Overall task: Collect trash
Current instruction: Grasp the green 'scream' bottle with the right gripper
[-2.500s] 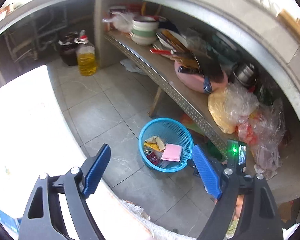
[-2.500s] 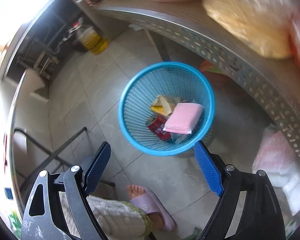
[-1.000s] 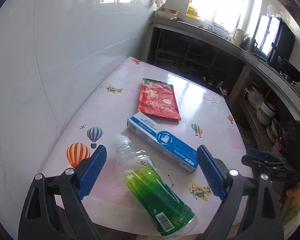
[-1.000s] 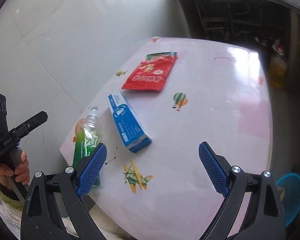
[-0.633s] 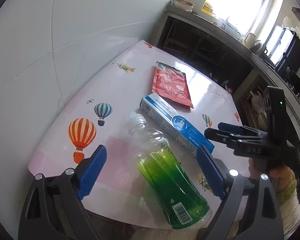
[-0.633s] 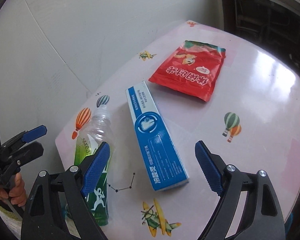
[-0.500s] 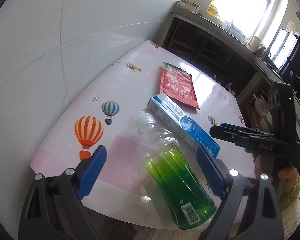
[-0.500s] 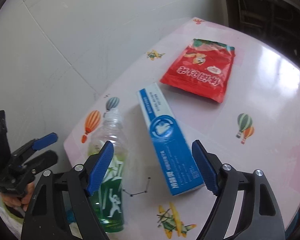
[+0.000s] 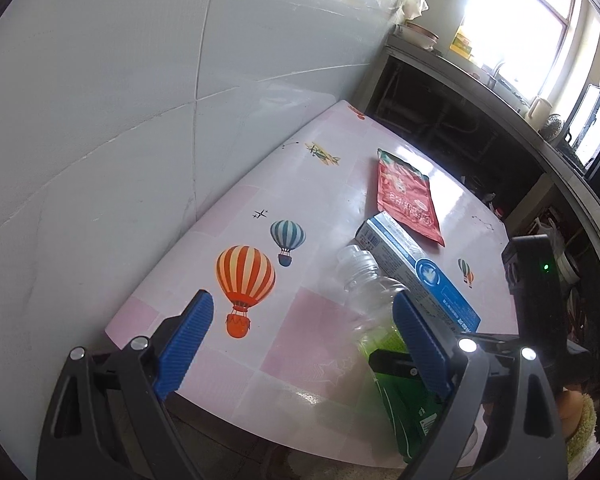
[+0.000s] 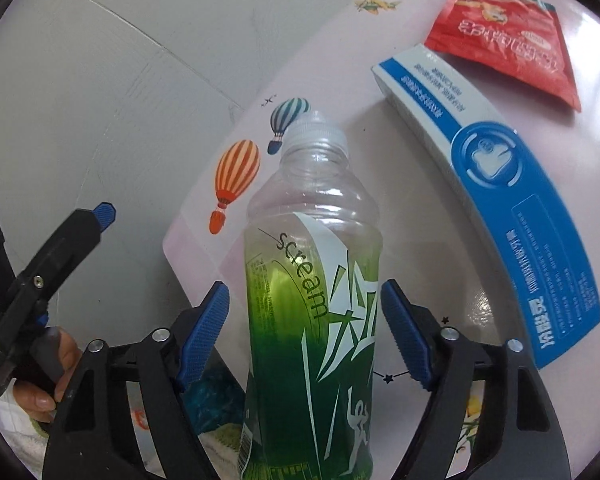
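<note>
Here, the pink table (image 9: 332, 184) carried a blue carton (image 10: 496, 184) beside the green drink bottle (image 10: 312, 312), a red snack pouch (image 10: 508, 44) beyond. The right gripper (image 10: 304, 332) straddled the bottle, jaws closing, pads not yet pressing; gripping seemed underway, squeezing firmly next. The left gripper (image 9: 300, 344) hung wide, empty, left of the bottle.

On the bottle (image 10: 312, 320) lying at the near edge of my table (image 10: 412, 160), the green and white label reads "scream" in lowercase letters. The blue box (image 10: 488, 184) beside it carries white print, and the red packet (image 10: 508, 48) toward the far edge carries white characters; I cannot read either.
</note>
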Available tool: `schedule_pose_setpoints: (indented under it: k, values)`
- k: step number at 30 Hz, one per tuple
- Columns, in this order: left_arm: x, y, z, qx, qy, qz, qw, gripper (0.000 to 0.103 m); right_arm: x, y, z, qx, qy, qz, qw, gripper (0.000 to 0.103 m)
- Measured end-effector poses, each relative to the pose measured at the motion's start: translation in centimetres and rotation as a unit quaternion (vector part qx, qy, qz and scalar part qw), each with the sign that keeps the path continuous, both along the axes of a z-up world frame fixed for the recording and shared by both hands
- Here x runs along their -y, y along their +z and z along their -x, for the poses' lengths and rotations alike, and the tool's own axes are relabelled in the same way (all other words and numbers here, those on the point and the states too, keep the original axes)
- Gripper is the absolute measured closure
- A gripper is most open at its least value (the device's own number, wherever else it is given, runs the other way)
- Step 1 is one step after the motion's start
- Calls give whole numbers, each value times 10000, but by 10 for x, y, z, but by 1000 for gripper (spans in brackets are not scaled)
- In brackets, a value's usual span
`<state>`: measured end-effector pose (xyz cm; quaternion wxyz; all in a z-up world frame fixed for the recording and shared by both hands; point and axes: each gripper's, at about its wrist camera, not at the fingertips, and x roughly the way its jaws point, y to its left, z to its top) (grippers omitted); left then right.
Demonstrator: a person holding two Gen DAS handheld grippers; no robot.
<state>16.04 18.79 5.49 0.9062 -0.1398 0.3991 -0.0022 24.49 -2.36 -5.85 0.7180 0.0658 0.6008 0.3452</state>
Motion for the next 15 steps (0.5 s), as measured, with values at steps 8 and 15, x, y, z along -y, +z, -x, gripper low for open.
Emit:
schedule_pose_setpoints:
  k: [8,15]
  values:
    - [6,-8,-14,-113,-114,213,9996,14,27,5,24,78,-58,-205,9997,48]
    - [28,-18,-37,-306,-372,493,9976,14,97,27,61,333,-435,-448,9975,48]
